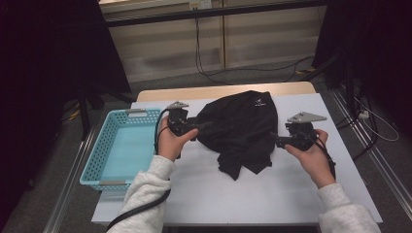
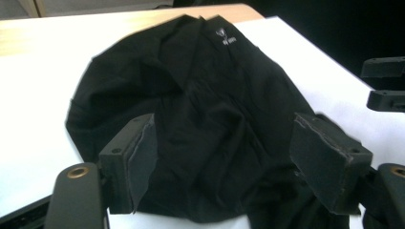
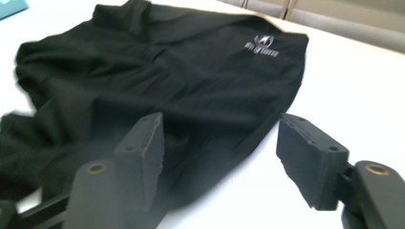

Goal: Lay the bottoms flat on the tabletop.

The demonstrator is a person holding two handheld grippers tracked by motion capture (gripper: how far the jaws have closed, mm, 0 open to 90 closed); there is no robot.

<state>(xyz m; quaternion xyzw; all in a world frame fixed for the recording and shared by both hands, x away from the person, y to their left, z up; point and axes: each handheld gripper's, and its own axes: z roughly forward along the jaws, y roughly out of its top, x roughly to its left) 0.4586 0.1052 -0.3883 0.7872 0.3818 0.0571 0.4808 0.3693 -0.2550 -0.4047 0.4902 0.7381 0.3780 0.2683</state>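
Now the left hand-held gripper [image 1: 193,127] has its jaws spread at the left edge of the black garment [image 1: 240,128], pinching nothing; the right hand-held gripper [image 1: 278,141], jaws likewise parted, sits at the garment's right edge. The garment lies crumpled mid-tabletop [image 1: 291,194], with a blue basket [image 1: 99,150] at the left edge

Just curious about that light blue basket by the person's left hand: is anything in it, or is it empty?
Empty, as far as shows: the basket has a bare floor in the high view. The black garment lies beside it on the table.
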